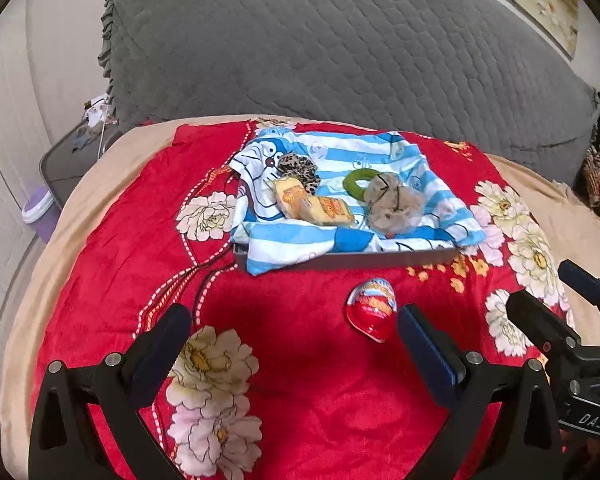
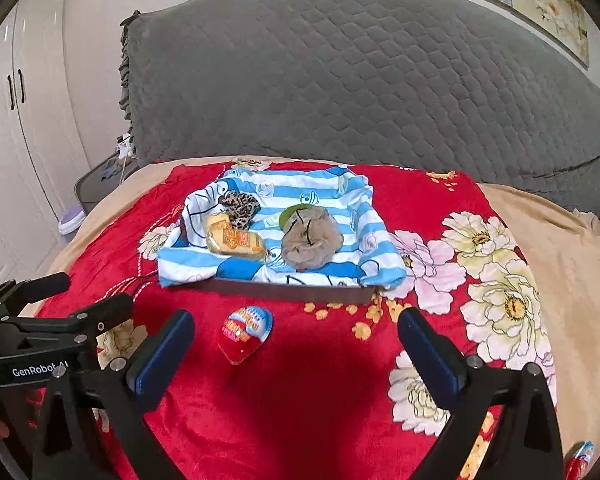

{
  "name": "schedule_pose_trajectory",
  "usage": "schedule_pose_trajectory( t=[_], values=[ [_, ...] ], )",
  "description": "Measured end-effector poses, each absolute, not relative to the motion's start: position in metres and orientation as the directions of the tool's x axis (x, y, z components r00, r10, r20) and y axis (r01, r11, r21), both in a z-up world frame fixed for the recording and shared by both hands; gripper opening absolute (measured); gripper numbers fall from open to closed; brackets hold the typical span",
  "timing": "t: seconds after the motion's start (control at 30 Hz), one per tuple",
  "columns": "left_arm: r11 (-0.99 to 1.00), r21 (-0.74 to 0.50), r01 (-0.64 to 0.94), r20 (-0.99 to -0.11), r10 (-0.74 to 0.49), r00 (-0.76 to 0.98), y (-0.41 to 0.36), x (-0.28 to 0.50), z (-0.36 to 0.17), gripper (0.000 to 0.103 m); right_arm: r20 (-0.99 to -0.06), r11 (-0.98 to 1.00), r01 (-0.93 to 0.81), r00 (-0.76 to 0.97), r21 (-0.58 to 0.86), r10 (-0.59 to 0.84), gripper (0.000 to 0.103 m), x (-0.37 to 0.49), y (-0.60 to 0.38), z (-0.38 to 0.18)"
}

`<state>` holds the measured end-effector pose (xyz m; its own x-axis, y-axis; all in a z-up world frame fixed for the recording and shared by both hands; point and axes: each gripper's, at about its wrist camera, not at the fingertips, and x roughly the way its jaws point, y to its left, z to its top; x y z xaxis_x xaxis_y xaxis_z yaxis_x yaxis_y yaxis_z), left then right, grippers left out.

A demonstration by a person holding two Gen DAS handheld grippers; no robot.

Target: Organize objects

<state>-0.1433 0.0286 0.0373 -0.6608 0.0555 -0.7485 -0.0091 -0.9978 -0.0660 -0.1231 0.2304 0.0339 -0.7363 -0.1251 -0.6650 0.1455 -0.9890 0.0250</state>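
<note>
We see both claws, left gripper (image 1: 294,330) and right gripper (image 2: 296,334), spread wide and holding nothing. The tray (image 2: 284,291) is mostly hidden under striped cloth (image 2: 320,188). At lower right, a second egg (image 2: 580,460) is cut off.

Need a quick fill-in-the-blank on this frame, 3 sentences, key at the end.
1. The egg-shaped toy lies on the red floral blanket, ____ the tray.
2. The green ring lies partly under the ____ scrunchie.
3. Both the left gripper and the right gripper have their jaws ____.

Missing words: outside; beige; open
</note>
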Motion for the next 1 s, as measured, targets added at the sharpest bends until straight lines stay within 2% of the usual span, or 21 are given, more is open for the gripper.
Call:
schedule_pose_trajectory(
  t=[1.0],
  values=[
    [-0.999, -0.046, 0.001, -0.703, 0.032, -0.71, 0.028, -0.091, 0.078, 0.102, -0.61, -0.989, 0.145, -0.784, -0.001, -0.114, 0.102, -0.071, 0.235, 0.08]
  ],
)
